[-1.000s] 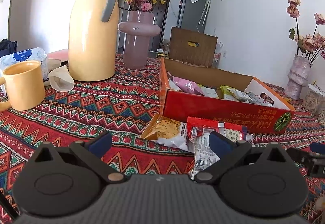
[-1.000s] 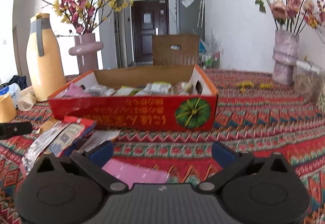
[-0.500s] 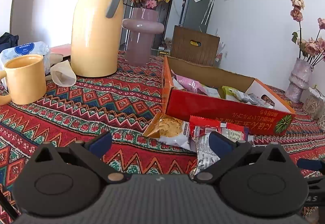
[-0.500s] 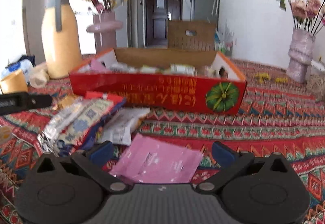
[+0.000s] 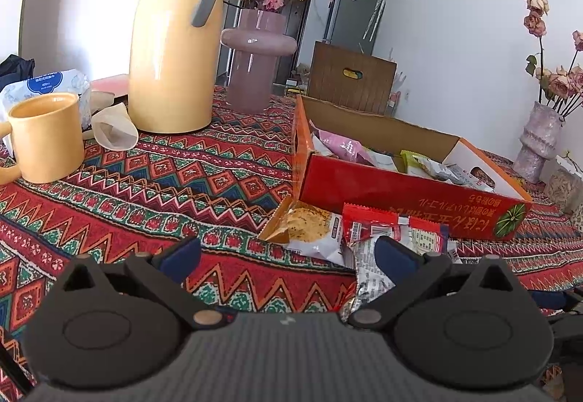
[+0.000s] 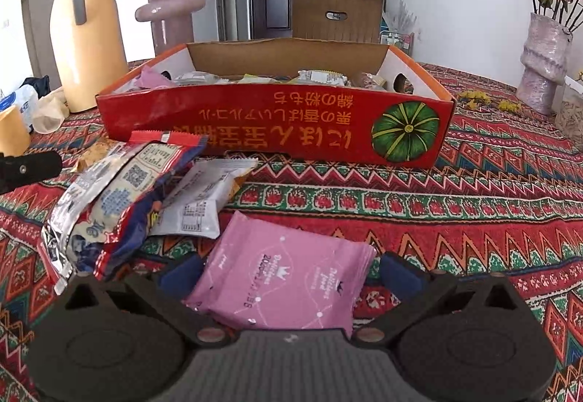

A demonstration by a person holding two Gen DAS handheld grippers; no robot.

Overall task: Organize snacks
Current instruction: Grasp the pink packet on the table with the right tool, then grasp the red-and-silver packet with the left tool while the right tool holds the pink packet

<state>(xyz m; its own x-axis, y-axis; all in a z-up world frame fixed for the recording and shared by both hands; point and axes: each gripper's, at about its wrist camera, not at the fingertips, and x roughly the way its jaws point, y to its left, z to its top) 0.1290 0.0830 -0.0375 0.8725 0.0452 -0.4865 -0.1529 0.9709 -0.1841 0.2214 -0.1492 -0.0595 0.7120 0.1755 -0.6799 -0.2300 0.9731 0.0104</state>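
Care suits this pick: right gripper (image 6: 289,269), fingers spread, straddles the flat pink foil snack packet (image 6: 288,278) before the red cardboard box (image 6: 273,127); close squarely. Left gripper (image 5: 288,252) spread, empty.

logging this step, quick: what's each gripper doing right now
Left gripper: open, holding nothing.
Right gripper: open, astride the flat pink plastic snack packet, not gripping it.

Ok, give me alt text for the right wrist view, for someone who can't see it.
The open right gripper straddles a pink packet lying on a patterned tablecloth. More packets are piled to the left, before a red box holding snacks. A yellow jug and vases stand behind.
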